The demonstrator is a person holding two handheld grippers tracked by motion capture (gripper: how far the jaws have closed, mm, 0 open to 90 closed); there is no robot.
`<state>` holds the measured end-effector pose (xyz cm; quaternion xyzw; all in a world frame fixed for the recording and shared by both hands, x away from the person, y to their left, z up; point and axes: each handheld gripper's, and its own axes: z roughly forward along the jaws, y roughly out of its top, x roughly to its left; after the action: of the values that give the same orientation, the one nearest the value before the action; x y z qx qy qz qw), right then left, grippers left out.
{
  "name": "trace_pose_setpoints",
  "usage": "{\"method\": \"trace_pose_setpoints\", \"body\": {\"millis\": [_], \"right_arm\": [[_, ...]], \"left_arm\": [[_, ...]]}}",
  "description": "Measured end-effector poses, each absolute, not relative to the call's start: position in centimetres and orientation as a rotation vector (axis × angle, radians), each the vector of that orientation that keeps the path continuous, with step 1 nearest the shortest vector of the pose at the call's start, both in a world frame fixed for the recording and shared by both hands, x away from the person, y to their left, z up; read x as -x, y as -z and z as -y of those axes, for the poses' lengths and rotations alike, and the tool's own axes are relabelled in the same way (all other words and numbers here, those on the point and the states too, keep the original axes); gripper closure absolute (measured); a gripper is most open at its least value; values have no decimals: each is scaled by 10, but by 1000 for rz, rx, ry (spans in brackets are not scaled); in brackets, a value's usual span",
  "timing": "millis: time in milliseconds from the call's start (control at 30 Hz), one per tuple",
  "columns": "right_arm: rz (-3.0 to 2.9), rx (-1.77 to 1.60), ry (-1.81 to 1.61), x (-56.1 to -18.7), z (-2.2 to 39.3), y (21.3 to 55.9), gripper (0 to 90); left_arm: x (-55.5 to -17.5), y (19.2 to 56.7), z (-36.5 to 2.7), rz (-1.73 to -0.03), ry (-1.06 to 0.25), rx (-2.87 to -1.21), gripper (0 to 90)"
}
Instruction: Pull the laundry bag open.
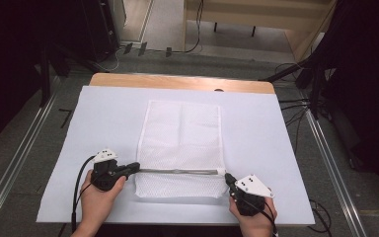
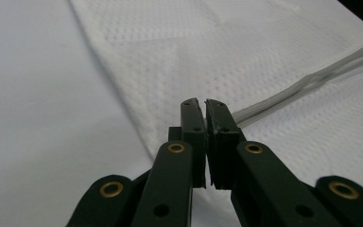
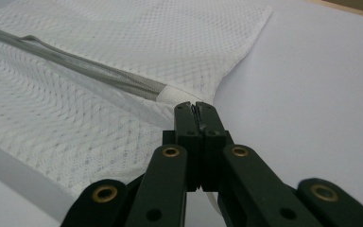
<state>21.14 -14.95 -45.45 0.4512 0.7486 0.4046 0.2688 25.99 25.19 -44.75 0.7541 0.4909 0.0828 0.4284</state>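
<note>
A white mesh bag [image 1: 182,133] lies flat on the white table cover [image 1: 261,143], with a grey zipper [image 1: 182,171] running across it near the front. My left gripper [image 1: 137,167] is at the zipper's left end, by the bag's left edge. In the left gripper view the jaws of the left gripper [image 2: 204,101] are pressed together and the zipper [image 2: 288,92] runs straight into them; the pull is hidden between the pads. My right gripper [image 1: 227,177] pinches the bag at the zipper's right end. In the right gripper view the right gripper [image 3: 196,106] is shut beside the white end tab [image 3: 172,94].
The wooden table edge [image 1: 177,81] shows along the far side of the cover. Cables [image 1: 296,106] and metal floor rails [image 1: 333,163] lie around the table. Bare cover stretches left and right of the bag.
</note>
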Motion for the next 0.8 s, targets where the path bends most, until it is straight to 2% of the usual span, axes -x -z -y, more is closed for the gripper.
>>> {"method": "trace_pose_setpoints", "body": {"millis": [400,433,500,533,600,767,800], "right_arm": [[-2035,-1202,-1106,-210,145,453,900],[-2041,-1186,-1102,-211,144,454,900],[-2033,-1169,-1120,-210,145,454,900],[-2037,-1170,-1136,-210,147,455,900],[-2036,-1184,-1172,-211,149,456,878],[-2041,-1177,-1243,-212,154,457,594],[-2027,-1185,-1251,-212,156,456,546]], "left_arm": [[-256,453,-268,-1228,-280,-1862,864],[-255,453,-269,-1225,-293,-1851,787],[-254,455,-274,-1209,-268,-1810,535],[-252,454,-279,-1204,-251,-1793,473],[-246,452,-287,-1204,-316,-1762,393],[-234,443,-311,-1217,-377,-1683,148],[-230,442,-316,-1195,-385,-1686,135]]}}
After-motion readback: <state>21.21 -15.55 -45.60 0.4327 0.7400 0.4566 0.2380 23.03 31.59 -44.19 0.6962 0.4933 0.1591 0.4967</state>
